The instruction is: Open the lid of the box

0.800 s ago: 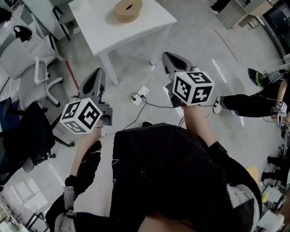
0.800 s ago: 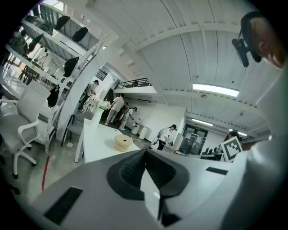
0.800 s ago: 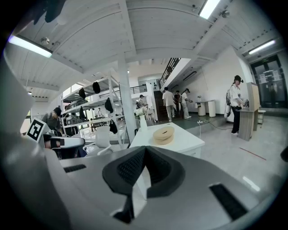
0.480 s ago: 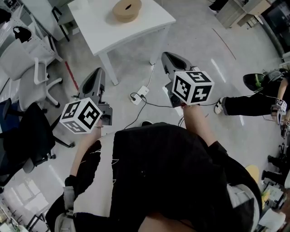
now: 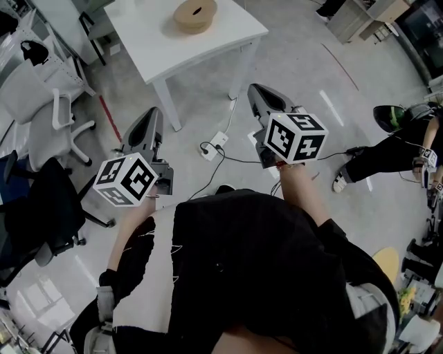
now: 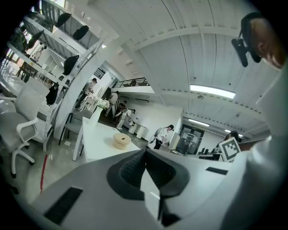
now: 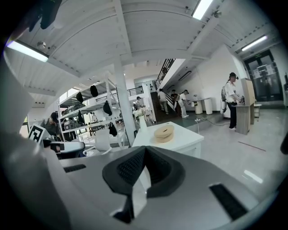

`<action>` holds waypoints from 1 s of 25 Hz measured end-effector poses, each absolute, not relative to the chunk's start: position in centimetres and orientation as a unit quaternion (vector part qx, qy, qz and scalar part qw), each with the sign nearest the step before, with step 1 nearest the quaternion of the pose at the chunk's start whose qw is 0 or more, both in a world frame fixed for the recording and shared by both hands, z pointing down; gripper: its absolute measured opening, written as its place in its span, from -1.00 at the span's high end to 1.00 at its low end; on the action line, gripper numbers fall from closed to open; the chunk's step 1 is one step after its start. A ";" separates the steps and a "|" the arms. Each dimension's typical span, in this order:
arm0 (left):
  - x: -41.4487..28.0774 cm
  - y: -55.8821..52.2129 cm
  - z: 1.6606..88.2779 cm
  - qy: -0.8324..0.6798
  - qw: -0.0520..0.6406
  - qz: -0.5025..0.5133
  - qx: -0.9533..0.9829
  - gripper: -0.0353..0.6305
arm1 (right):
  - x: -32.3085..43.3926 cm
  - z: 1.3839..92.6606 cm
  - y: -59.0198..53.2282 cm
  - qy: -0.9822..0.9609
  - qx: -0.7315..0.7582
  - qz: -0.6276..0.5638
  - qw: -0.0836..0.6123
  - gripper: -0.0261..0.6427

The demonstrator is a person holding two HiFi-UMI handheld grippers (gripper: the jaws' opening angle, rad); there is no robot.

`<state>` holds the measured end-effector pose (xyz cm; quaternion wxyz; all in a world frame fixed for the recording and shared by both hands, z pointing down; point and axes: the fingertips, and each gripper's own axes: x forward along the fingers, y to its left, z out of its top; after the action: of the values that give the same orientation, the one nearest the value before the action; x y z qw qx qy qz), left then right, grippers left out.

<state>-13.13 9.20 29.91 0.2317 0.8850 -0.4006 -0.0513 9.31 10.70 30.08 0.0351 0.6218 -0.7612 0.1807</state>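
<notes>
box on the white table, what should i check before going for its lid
1. Box on the white table, lid on: ok.
2. Left claw empty: ok, shut on nothing.
3. Right claw empty: ok, shut on nothing.
4. Claws opened for a grip: not ok, both shut.
5. Claws near the box: not ok, both are short of the table, over the floor.
6. How the lid lifts: cannot tell, too small.

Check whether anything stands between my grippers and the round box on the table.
Nothing visible does. Floor with a power strip lies between the left gripper, the right gripper and the white table bearing the round box.
</notes>
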 end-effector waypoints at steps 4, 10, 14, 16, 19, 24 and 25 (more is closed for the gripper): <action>-13.8 10.0 30.6 -0.396 0.235 -0.046 0.887 0.86 | 8.4 30.9 11.5 -0.760 0.623 0.183 0.040 0.91; -14.5 10.5 32.2 -0.395 0.252 -0.040 0.883 0.86 | 7.6 32.5 12.1 -0.757 0.621 0.196 0.051 0.91; -14.5 10.1 32.7 -0.395 0.256 -0.038 0.881 0.86 | 7.7 32.9 11.4 -0.756 0.621 0.199 0.054 0.91; -14.4 9.7 33.1 -0.397 0.259 -0.036 0.880 0.86 | 7.9 33.1 10.9 -0.757 0.619 0.200 0.054 0.91; -14.1 8.6 33.3 -0.401 0.260 -0.035 0.878 0.86 | 8.3 33.4 9.6 -0.759 0.617 0.201 0.057 0.91; -12.9 5.9 33.0 -0.404 0.258 -0.035 0.877 0.86 | 9.2 33.4 6.5 -0.763 0.610 0.208 0.050 0.91; -12.5 5.4 32.9 -0.404 0.258 -0.036 0.877 0.86 | 9.5 33.5 5.9 -0.765 0.608 0.208 0.051 0.91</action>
<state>-12.52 5.37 32.92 0.2575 0.8769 -0.4043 -0.0364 9.49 5.93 33.48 0.0507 0.6079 -0.7646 0.2081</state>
